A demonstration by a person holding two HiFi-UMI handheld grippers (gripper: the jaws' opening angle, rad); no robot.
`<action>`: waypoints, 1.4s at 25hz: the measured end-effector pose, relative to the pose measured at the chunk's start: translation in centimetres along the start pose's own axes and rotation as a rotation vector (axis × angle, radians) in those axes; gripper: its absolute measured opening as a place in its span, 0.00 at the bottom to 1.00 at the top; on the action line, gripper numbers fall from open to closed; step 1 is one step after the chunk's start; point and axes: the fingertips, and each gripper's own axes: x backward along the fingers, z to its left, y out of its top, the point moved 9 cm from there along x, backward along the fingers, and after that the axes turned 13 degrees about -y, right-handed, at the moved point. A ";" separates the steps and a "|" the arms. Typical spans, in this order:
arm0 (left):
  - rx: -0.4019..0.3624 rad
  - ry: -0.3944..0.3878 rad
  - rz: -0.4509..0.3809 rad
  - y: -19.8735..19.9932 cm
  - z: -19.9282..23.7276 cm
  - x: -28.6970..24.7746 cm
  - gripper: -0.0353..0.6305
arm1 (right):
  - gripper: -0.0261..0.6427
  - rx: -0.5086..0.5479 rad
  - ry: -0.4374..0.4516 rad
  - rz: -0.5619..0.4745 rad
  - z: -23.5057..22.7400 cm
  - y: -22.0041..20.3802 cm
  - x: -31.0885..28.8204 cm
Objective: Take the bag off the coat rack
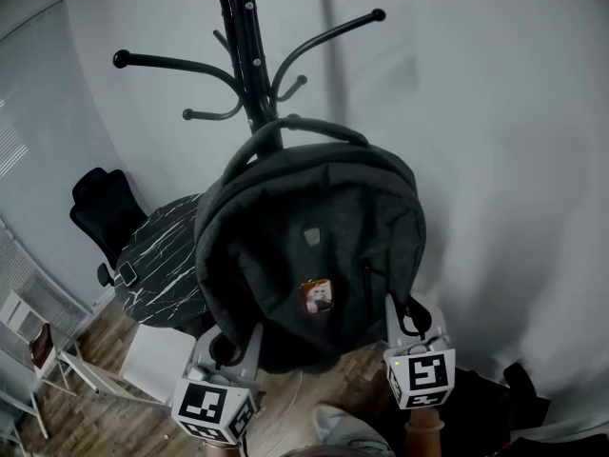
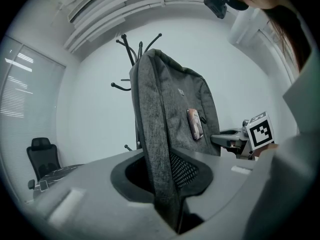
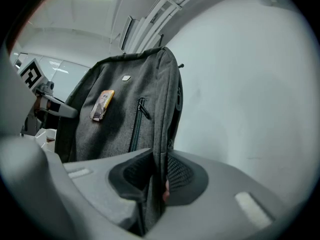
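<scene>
**Wall** (image 1: 495, 160): pale and plain. It fills the background.

**Coat rack** (image 1: 249, 55): black pole with curved, ball-tipped hooks. The top is cut off by the upper edge of the head view, and the lower pole and foot are hidden behind the bag.

**Bag** (image 1: 314, 246): dark grey fabric backpack hanging against the rack's pole, below the hooks, with its front facing the camera. The top handle (image 1: 303, 125) arches up to the pole. Which hook bears it cannot be made out. The front zip (image 3: 137, 116) is closed, so the contents are unseen. The lower edge is lost in shadow.

**Office chair** (image 1: 103, 208): black, standing left of the rack. It is partly hidden and its base is unclear.

**Left claw** (image 1: 233, 341): clenched on the bag's lower left side edge. In the left gripper view the grey fabric runs down between both jaws, pressed by the pads.

**Right claw** (image 1: 407, 320): clenched on the bag's lower right side edge, with fabric pinched between its jaws in the right gripper view. The hand below it is cut off.

**Badge** (image 1: 318, 295): small picture tag fixed on the lower front of the bag. Its image is too small to read.
</scene>
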 end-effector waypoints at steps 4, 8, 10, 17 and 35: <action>-0.006 -0.003 -0.014 0.2 -2.8 3.3 0.18 | 0.13 0.005 -0.007 -0.012 -0.3 0.8 4.4; -0.013 -0.007 -0.028 1.0 -5.7 6.7 0.18 | 0.13 0.011 -0.019 -0.025 -0.5 1.6 9.1; -0.023 -0.012 -0.038 1.0 -6.9 7.9 0.18 | 0.13 0.012 -0.021 -0.034 -0.7 1.9 11.0; -0.034 -0.011 -0.066 1.9 -10.9 11.4 0.18 | 0.13 0.016 -0.030 -0.065 -1.8 2.8 16.2; -0.028 0.002 -0.066 2.0 -11.8 12.0 0.18 | 0.13 0.018 -0.006 -0.059 -2.2 3.1 17.3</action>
